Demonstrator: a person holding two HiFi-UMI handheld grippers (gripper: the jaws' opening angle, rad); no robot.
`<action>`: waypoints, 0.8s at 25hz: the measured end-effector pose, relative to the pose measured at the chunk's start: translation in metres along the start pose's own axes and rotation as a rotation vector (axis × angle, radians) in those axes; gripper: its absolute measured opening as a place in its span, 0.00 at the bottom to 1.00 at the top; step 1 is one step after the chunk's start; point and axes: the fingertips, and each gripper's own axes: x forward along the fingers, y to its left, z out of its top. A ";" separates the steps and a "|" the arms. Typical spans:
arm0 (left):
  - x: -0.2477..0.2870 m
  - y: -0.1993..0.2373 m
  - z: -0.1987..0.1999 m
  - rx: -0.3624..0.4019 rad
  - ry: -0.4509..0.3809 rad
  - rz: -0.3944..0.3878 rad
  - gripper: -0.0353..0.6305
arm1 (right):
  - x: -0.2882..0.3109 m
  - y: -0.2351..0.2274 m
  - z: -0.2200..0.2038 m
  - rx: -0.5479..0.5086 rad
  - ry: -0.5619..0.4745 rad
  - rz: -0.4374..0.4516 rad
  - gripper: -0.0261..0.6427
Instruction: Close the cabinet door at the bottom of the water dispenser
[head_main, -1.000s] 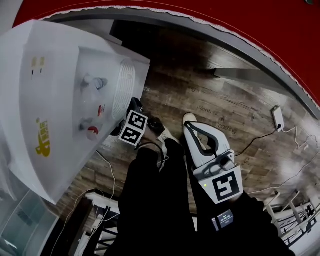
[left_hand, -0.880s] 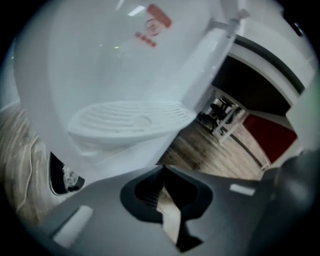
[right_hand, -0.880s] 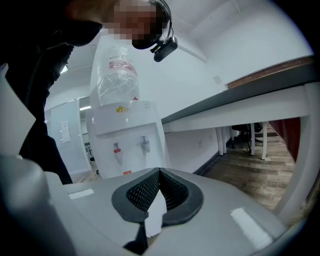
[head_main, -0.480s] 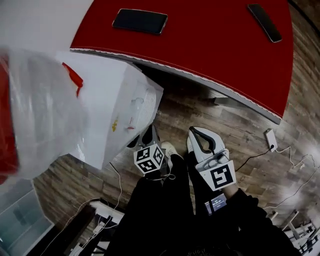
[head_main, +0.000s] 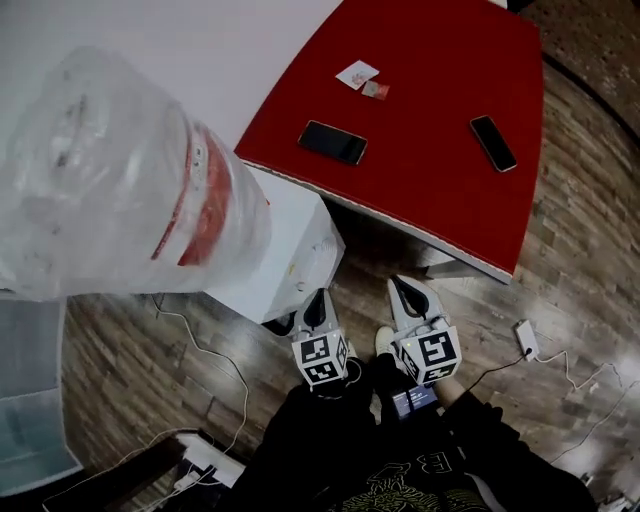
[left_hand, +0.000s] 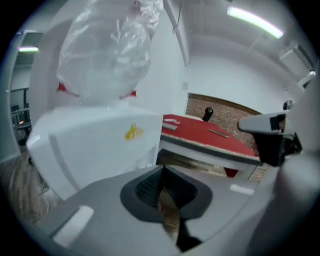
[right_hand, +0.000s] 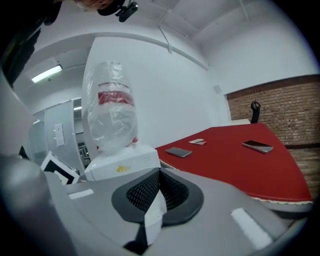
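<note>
Where the head view looks steeply down, the white water dispenser (head_main: 290, 250) stands on the wooden floor (head_main: 560, 260) against the edge of the red table (head_main: 430, 190). A plastic-wrapped bottle (head_main: 110, 170) with a red band sits on top of it. Its bottom cabinet door is hidden from this angle. The left gripper (head_main: 315, 298) and the right gripper (head_main: 403, 288) are side by side just in front of the dispenser, both pointing toward the table. Two phones (head_main: 333, 142) (head_main: 493, 143) and some small cards (head_main: 358, 75) lie on the tabletop.

From the left gripper view, the left gripper (left_hand: 162, 175) has its jaws pressed together with nothing between them. Beyond them are the water dispenser (left_hand: 95, 145) front with its yellow logo (left_hand: 133, 132), the bottle (left_hand: 107, 55) above, and the red table (left_hand: 205, 132) to the right. The gripper's own body covers the dispenser's lower part, so the cabinet door cannot be seen.

From the right gripper view, the right gripper (right_hand: 159, 175) likewise has its jaws closed on nothing. Past them to the left stand the water dispenser (right_hand: 125, 165) top and bottle (right_hand: 112, 120). The red table (right_hand: 240, 170) with its phones (right_hand: 178, 152) (right_hand: 257, 145) spreads to the right. Again the cabinet door is out of sight.
</note>
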 end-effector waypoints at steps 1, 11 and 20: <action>-0.011 0.001 0.023 0.031 -0.069 0.016 0.06 | 0.001 0.004 0.013 -0.004 -0.012 0.003 0.04; -0.124 0.017 0.169 0.191 -0.416 0.059 0.06 | -0.024 0.067 0.104 -0.077 -0.089 0.028 0.04; -0.143 0.025 0.181 0.186 -0.471 0.106 0.06 | -0.018 0.077 0.147 -0.122 -0.212 0.073 0.04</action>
